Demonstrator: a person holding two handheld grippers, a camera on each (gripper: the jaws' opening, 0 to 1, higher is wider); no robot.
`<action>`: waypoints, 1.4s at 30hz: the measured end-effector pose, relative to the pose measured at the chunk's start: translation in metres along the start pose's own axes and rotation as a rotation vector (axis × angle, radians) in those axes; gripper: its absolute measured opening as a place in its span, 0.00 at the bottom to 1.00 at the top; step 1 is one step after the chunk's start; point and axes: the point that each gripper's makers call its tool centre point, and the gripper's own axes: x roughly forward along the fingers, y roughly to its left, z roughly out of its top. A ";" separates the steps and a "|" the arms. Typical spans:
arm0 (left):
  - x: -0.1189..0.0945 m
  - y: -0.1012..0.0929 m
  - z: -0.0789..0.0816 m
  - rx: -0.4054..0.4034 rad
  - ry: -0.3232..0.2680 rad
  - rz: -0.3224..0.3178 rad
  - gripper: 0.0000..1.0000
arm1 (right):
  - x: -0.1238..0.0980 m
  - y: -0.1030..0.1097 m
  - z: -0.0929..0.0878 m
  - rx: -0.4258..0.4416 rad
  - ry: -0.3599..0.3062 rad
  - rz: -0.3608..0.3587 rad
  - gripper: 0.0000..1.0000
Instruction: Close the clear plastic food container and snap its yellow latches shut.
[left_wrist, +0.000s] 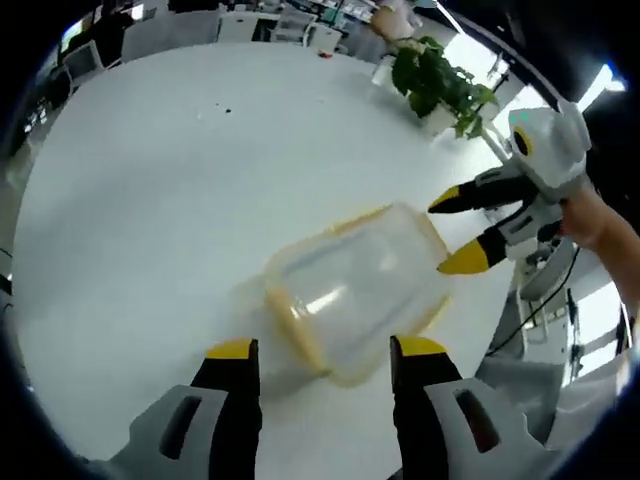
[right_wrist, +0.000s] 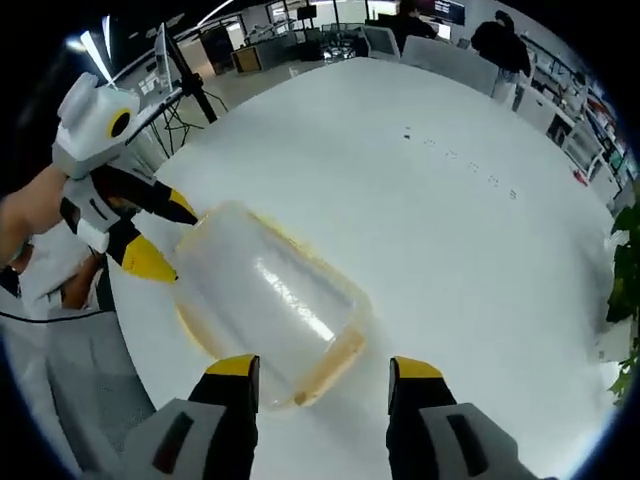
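Note:
A clear plastic container (left_wrist: 350, 285) with yellow trim along its rim lies on the round white table (left_wrist: 150, 200). My left gripper (left_wrist: 326, 350) is open, its yellow-tipped jaws standing on either side of the container's near end. My right gripper (left_wrist: 458, 232) comes in from the right, open, with its tips at the container's far corner. In the right gripper view the container (right_wrist: 270, 300) lies just ahead of the open right gripper (right_wrist: 325, 367), and the left gripper (right_wrist: 166, 238) is open at the container's far left end. I cannot tell how the latches stand.
A potted green plant (left_wrist: 440, 85) stands near the table's edge and also appears as leaves (right_wrist: 625, 270). Chairs and desks ring the table. A person's hand (left_wrist: 600, 225) holds the right gripper. The table edge runs close behind the container (right_wrist: 140, 330).

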 end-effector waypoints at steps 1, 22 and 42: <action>0.000 -0.001 -0.001 -0.011 -0.003 -0.003 0.49 | 0.000 0.000 0.000 0.002 -0.001 -0.001 0.49; 0.006 -0.008 -0.001 -0.033 -0.024 -0.023 0.34 | 0.007 0.014 0.001 0.170 -0.044 0.111 0.40; 0.010 -0.013 0.000 -0.030 -0.008 -0.058 0.30 | 0.009 0.019 0.000 0.206 -0.028 0.134 0.37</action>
